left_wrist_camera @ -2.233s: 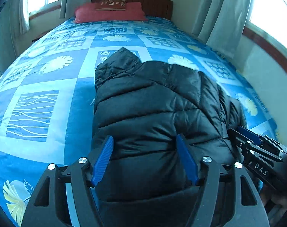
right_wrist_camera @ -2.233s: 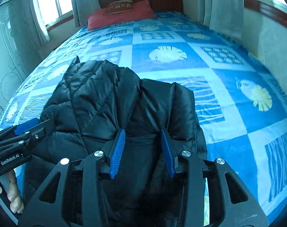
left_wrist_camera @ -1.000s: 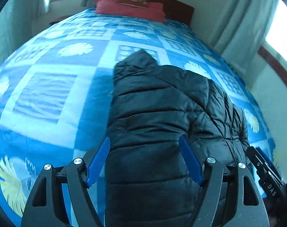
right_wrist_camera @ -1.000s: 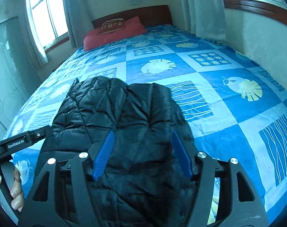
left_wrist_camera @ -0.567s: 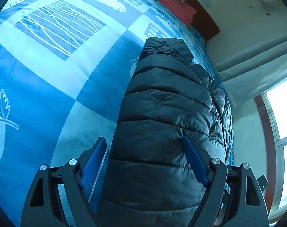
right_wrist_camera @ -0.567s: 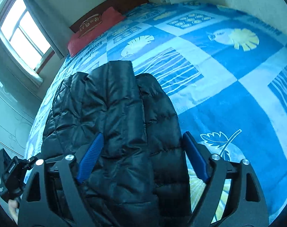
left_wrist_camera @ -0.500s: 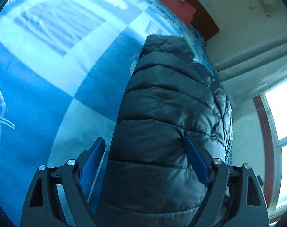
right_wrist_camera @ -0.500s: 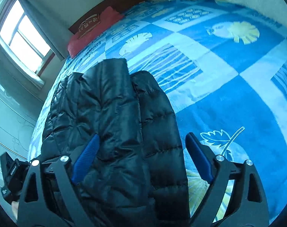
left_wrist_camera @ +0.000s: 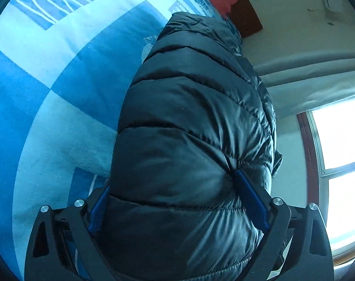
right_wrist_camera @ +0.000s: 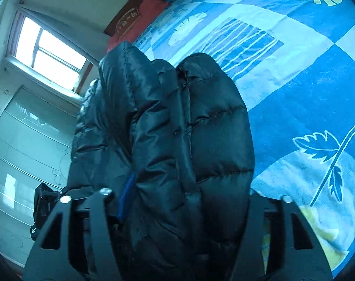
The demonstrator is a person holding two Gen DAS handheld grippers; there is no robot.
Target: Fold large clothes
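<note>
On the blue patterned bedspread [left_wrist_camera: 60, 107] a black quilted puffer jacket [left_wrist_camera: 191, 126] is laid, glossy and puffed in stitched bands, its long axis run toward the red pillow [right_wrist_camera: 140, 18]. It is straddled by the left gripper [left_wrist_camera: 177, 201], whose jaws are spreading wide, and by the right gripper [right_wrist_camera: 186, 201], whose jaws are closing around a padded fold

black puffer jacket [left_wrist_camera: 189, 121] between opening jaws
</note>
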